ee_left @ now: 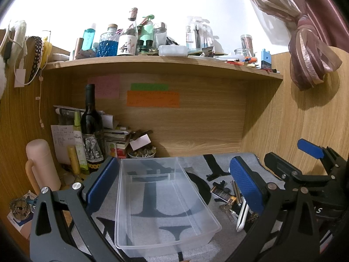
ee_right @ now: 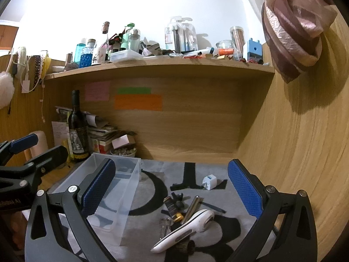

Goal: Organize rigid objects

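Grey mat (ee_right: 152,231) on wooden desk, clear bin (ee_left: 161,200), white device (ee_right: 185,229), both grippers' fingers spread, empty.

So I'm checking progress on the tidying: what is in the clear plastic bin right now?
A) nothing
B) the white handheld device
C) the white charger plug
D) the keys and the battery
A: the clear plastic bin shows only the mat's pattern through its bottom, while the charger plug, keys, battery and white handheld device all lie on the mat beside it.
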{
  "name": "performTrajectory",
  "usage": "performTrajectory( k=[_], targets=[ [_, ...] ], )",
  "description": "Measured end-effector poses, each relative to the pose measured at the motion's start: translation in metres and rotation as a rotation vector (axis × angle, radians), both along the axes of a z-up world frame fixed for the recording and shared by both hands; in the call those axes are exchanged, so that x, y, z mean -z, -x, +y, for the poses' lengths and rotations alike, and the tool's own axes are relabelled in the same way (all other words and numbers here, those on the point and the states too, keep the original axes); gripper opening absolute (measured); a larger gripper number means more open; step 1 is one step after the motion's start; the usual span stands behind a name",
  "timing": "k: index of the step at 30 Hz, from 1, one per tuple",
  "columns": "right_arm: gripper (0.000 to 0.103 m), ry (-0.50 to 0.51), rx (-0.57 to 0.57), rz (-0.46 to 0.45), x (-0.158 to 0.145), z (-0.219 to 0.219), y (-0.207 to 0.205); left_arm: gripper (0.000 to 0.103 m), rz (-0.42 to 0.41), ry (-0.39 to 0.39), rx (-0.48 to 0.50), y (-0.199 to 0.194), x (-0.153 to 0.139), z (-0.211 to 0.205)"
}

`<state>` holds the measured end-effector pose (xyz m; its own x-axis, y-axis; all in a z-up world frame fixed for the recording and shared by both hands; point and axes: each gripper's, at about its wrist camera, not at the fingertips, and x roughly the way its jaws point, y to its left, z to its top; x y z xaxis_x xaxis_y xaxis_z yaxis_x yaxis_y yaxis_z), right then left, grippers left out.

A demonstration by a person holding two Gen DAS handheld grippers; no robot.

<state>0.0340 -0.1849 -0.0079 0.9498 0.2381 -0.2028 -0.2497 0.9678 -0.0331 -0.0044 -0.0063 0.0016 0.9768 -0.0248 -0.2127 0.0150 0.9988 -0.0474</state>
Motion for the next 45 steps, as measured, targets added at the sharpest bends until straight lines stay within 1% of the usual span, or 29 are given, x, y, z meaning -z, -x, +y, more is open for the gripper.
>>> performTrajectory(
  k=[3, 6, 10, 16, 17, 18, 20, 22, 24, 25, 27, 28, 29, 30, 32, 33, 35, 37, 40, 42, 45],
  targets=[
    [0.103, 0.001, -0.003, 0.022, 0.004, 0.0, -0.007, 0.103, 0.023, 0.006, -0.01, -0.005, 0.001, 0.008],
    [0.103, -0.003, -0.011, 0.052, 0.01, -0.001, -0.015, 0.103, 0.077, 0.019, -0.015, -0.016, 0.005, 0.02],
    [0.103, 0.005, 0.007, 0.118, 0.021, -0.001, -0.03, 0.103, 0.168, 0.058, -0.009, -0.032, 0.018, 0.043],
    [0.103, 0.025, 0.031, 0.226, 0.04, -0.002, -0.055, 0.103, 0.317, 0.096, -0.016, -0.063, 0.041, 0.078],
    [0.103, 0.026, 0.036, 0.24, 0.042, -0.003, -0.058, 0.1, 0.343, 0.099, -0.012, -0.068, 0.046, 0.083],
    [0.103, 0.027, 0.04, 0.253, 0.044, -0.004, -0.062, 0.089, 0.363, 0.097, -0.013, -0.072, 0.05, 0.086],
    [0.103, 0.031, 0.044, 0.282, 0.049, -0.007, -0.07, 0.076, 0.419, 0.07, -0.029, -0.082, 0.059, 0.091],
    [0.103, 0.042, 0.058, 0.306, 0.053, -0.008, -0.079, 0.072, 0.457, 0.052, -0.024, -0.09, 0.067, 0.095],
    [0.102, 0.053, 0.063, 0.334, 0.056, -0.01, -0.089, 0.062, 0.492, 0.037, -0.016, -0.096, 0.073, 0.096],
    [0.102, 0.057, 0.067, 0.345, 0.057, -0.012, -0.093, 0.06, 0.509, 0.035, -0.009, -0.1, 0.075, 0.098],
    [0.102, 0.066, 0.071, 0.377, 0.059, -0.015, -0.103, 0.047, 0.555, 0.052, 0.015, -0.108, 0.082, 0.103],
    [0.102, 0.071, 0.077, 0.384, 0.06, -0.016, -0.106, 0.043, 0.576, 0.06, 0.025, -0.112, 0.084, 0.104],
    [0.102, 0.079, 0.078, 0.401, 0.06, -0.018, -0.112, 0.033, 0.607, 0.068, 0.037, -0.116, 0.088, 0.105],
    [0.1, 0.085, 0.082, 0.412, 0.06, -0.019, -0.117, 0.022, 0.634, 0.074, 0.046, -0.119, 0.091, 0.106],
    [0.094, 0.098, 0.086, 0.432, 0.06, -0.022, -0.127, 0.021, 0.669, 0.093, 0.069, -0.123, 0.096, 0.108],
    [0.091, 0.104, 0.09, 0.442, 0.06, -0.023, -0.132, 0.017, 0.672, 0.095, 0.078, -0.123, 0.096, 0.107],
    [0.087, 0.113, 0.097, 0.461, 0.059, -0.026, -0.142, 0.015, 0.666, 0.076, 0.084, -0.121, 0.095, 0.104],
    [0.076, 0.122, 0.104, 0.488, 0.06, -0.028, -0.155, 0.015, 0.657, 0.048, 0.076, -0.12, 0.095, 0.099],
    [0.069, 0.132, 0.108, 0.532, 0.062, -0.031, -0.176, 0.014, 0.655, 0.041, 0.077, -0.119, 0.094, 0.099],
    [0.067, 0.133, 0.115, 0.564, 0.064, -0.034, -0.191, 0.014, 0.655, 0.055, 0.083, -0.12, 0.095, 0.102],
    [0.067, 0.135, 0.108, 0.614, 0.07, -0.036, -0.215, 0.014, 0.653, 0.071, 0.088, -0.122, 0.095, 0.105]
  ],
)
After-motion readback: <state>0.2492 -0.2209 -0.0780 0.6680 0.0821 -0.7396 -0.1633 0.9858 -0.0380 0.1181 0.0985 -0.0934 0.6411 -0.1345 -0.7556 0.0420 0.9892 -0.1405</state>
